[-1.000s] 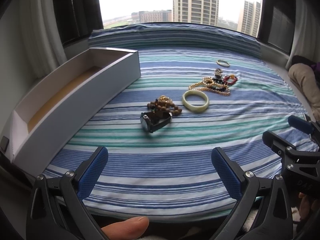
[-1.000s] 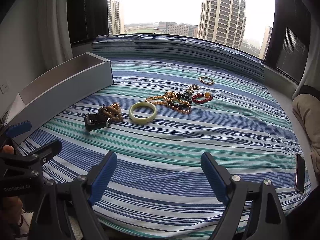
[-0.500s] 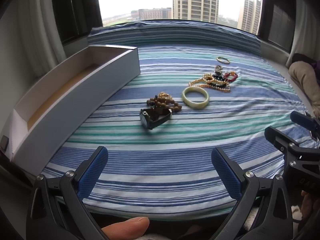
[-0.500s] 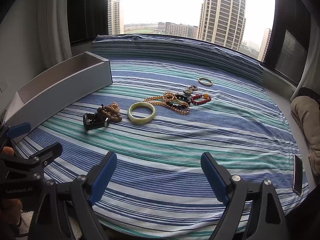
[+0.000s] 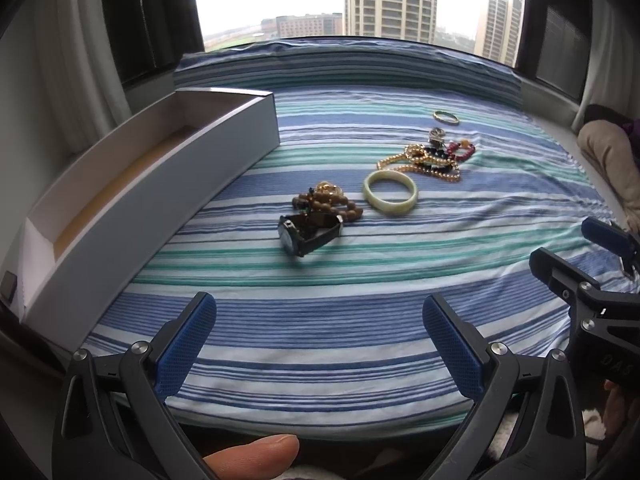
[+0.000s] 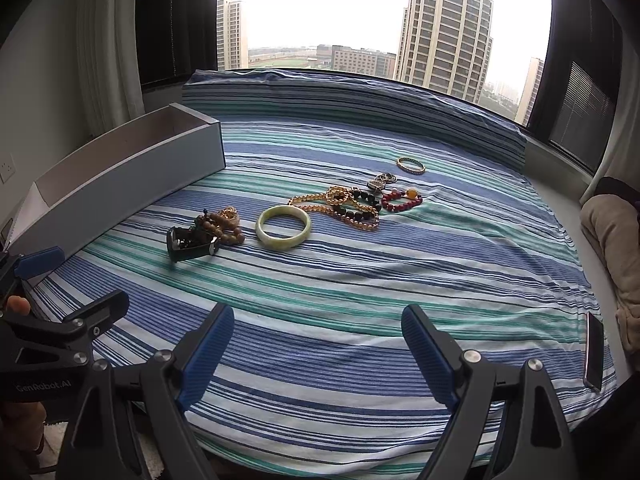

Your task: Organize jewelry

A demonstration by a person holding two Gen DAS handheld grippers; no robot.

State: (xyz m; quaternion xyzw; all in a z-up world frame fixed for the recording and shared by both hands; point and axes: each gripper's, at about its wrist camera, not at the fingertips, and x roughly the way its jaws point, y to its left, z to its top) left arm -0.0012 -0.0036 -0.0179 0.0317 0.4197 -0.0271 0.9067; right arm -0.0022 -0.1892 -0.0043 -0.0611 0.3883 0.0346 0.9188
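Note:
Jewelry lies on a striped bedspread [image 5: 320, 312]. A black watch [image 5: 308, 234] [image 6: 190, 245] rests against brown wooden beads [image 5: 328, 202] [image 6: 222, 222]. A pale green bangle [image 5: 390, 192] [image 6: 283, 226] lies to their right. Farther back lies a tangle of gold, black and red beads [image 5: 434, 160] [image 6: 356, 204] and a thin gold bangle [image 5: 446, 117] [image 6: 411, 165]. An open white box [image 5: 152, 184] [image 6: 120, 184] stands at the left. My left gripper [image 5: 318, 340] and right gripper [image 6: 318, 344] are open, empty, near the front edge.
A phone [image 6: 594, 350] lies at the bedspread's right edge. A beige cushion [image 6: 612, 224] sits at the far right. A raised striped bolster [image 5: 348, 64] runs along the window at the back. Curtains hang at both sides.
Both grippers have drawn back and risen slightly, so the jewelry appears a little farther off. Nothing was taken hold of or moved.

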